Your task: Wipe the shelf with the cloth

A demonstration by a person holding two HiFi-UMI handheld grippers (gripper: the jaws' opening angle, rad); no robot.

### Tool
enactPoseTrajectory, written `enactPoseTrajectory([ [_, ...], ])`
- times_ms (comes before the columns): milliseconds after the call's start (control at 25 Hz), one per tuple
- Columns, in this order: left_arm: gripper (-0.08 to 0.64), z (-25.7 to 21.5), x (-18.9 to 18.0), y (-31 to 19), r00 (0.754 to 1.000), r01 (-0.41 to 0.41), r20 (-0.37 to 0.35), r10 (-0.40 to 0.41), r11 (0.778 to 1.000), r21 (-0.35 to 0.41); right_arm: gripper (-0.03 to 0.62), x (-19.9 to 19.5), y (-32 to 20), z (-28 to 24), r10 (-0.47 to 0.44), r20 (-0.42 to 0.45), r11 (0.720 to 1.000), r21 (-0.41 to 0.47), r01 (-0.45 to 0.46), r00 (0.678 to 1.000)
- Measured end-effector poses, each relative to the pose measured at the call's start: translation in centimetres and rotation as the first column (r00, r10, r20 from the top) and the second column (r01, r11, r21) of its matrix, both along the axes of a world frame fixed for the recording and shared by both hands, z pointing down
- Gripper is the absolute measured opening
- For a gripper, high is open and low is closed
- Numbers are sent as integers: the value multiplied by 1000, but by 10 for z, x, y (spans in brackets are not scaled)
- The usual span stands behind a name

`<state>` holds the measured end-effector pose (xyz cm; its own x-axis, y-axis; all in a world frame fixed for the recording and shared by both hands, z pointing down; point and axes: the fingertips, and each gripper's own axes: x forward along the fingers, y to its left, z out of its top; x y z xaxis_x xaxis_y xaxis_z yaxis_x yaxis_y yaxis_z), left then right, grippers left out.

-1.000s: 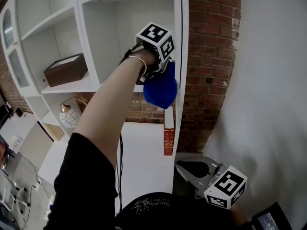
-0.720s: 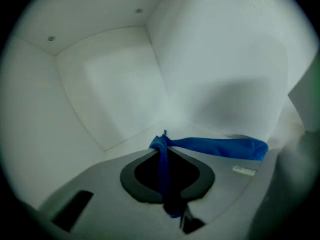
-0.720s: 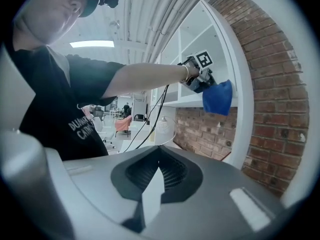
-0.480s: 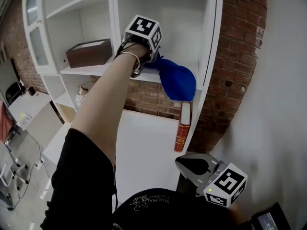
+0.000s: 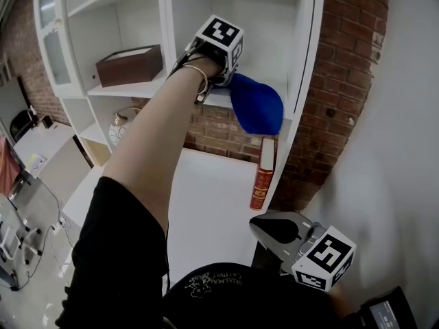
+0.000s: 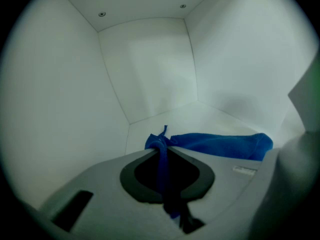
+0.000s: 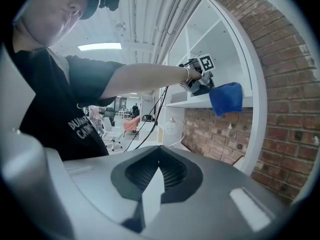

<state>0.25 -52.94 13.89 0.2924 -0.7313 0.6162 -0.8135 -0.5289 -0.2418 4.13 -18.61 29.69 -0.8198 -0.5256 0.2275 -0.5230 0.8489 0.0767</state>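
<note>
Head view: dark brown rectangular box (image 5: 129, 64) on white wooden shelf (image 5: 140, 88), left compartment.
Left gripper (image 5: 223, 72): clenched on bunched blue fabric cloth (image 5: 257, 105).
Cloth place: hanging over shelf's front edge, right compartment.
Right gripper (image 5: 274, 230): jaws pressed together, nothing held, low down.

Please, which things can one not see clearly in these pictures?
- Head view: the shelf top is seen edge-on, so it is unclear whether the cloth presses on it.
- Left gripper view: the body of the left gripper hides the cloth's lower part.
- Head view: the print on the red book is too small to read.
</note>
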Motion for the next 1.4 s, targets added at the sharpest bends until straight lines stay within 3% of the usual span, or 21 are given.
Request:
enactPoseTrajectory([
  [160, 17, 2, 12, 0, 1000, -23, -16, 23, 1000, -1, 9, 5, -1, 2, 16, 7, 1000, -11, -16, 1000],
  [480, 17, 1, 54, 8, 994, -105, 46, 102, 992, 63, 9, 9, 1, 3, 48, 11, 999, -8, -48, 999],
  [1080, 17, 2, 129, 26, 967, -253, 34, 252, 966, 57, 9, 31, 10, 3, 156, 17, 988, -20, -156, 988],
  [1280, 17, 2, 127, 27, 969, -248, 40, 245, 967, 67, 9, 29, 12, 4, 171, 10, 985, -25, -171, 985],
  [1400, 20, -1, 130, 30, 959, -283, 31, 282, 955, 88, 9, 26, 12, 3, 167, -4, 986, -18, -167, 986],
])
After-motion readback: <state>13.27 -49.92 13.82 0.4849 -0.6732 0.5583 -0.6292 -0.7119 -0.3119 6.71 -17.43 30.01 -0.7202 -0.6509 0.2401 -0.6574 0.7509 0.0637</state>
